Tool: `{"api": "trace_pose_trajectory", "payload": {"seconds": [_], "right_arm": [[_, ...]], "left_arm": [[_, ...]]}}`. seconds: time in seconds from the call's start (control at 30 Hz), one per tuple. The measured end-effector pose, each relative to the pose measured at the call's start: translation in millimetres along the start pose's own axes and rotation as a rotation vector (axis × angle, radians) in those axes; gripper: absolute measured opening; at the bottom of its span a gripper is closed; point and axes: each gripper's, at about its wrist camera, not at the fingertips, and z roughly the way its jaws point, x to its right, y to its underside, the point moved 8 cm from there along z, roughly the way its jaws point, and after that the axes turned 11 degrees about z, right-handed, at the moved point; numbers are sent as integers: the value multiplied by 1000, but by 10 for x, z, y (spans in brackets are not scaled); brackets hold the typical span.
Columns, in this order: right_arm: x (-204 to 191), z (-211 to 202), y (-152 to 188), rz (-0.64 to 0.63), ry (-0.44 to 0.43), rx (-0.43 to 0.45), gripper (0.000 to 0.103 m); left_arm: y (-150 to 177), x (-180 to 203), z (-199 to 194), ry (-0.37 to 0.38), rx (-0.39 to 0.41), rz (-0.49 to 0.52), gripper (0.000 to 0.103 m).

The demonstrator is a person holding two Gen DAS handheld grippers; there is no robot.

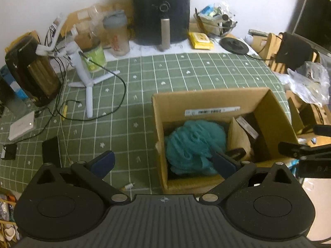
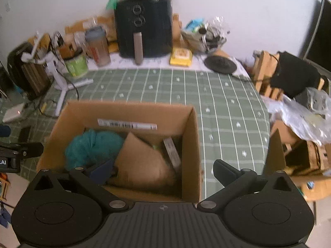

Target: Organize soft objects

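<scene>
The teal loofah (image 1: 194, 144) already sits in the cardboard box (image 1: 209, 101) — both grippers' jaws spread wide, empty — little visibly left.

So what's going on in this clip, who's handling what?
A person is working with two handheld grippers above a cardboard box on the green checked tablecloth. A teal mesh puff already lies inside the box, beside a folded cardboard flap and a tan soft item that is too blurred to identify. The left gripper and the right gripper are both open and hold nothing.
</scene>
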Motion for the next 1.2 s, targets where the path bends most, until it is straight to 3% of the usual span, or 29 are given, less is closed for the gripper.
{"api": "trace_pose_trajectory", "payload": {"seconds": [0.57,1.2], "right_arm": [[-96,116,444,-25,68,-220,103],[247,182,491,-47,81,-262,103]], "left_arm": [[338,78,92,83,-136,-21,103],[441,99,163,96,-190,-52,103]]}}
